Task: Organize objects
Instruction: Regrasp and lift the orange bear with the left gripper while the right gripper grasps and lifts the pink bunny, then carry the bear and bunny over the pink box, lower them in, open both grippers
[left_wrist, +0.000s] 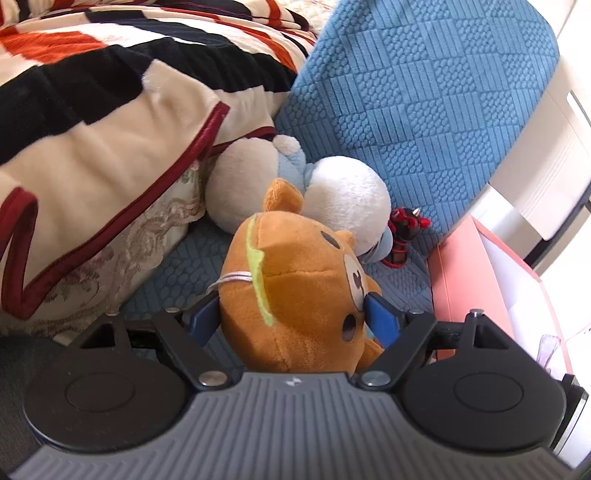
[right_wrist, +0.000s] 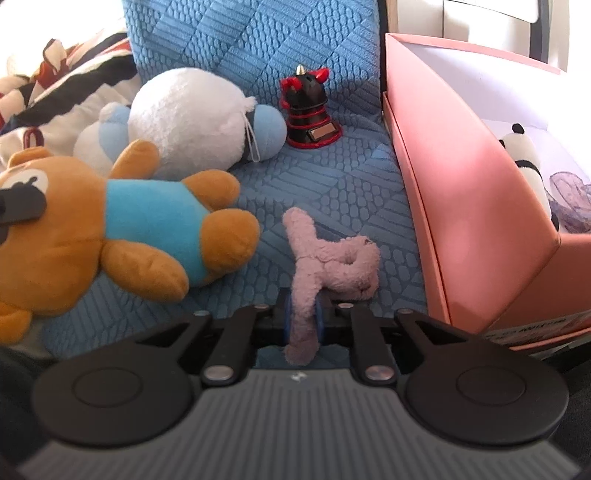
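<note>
Left gripper (left_wrist: 291, 321) tilting down, jaws wide, pads pressing bear (left_wrist: 295, 295) head over blue sofa cover (left_wrist: 424, 110). Right gripper (right_wrist: 303, 314) angling down, jaws nearly closed, pinching pink plush (right_wrist: 321, 258) lying on cover beside pink box (right_wrist: 461, 184). Striped blanket (left_wrist: 92, 110) lying left.

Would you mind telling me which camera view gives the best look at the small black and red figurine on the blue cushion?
The right wrist view: the black and red figurine stands upright there, fully visible from horns to base, beside the white plush. In the left wrist view the figurine is small and partly hidden behind that plush.
</note>
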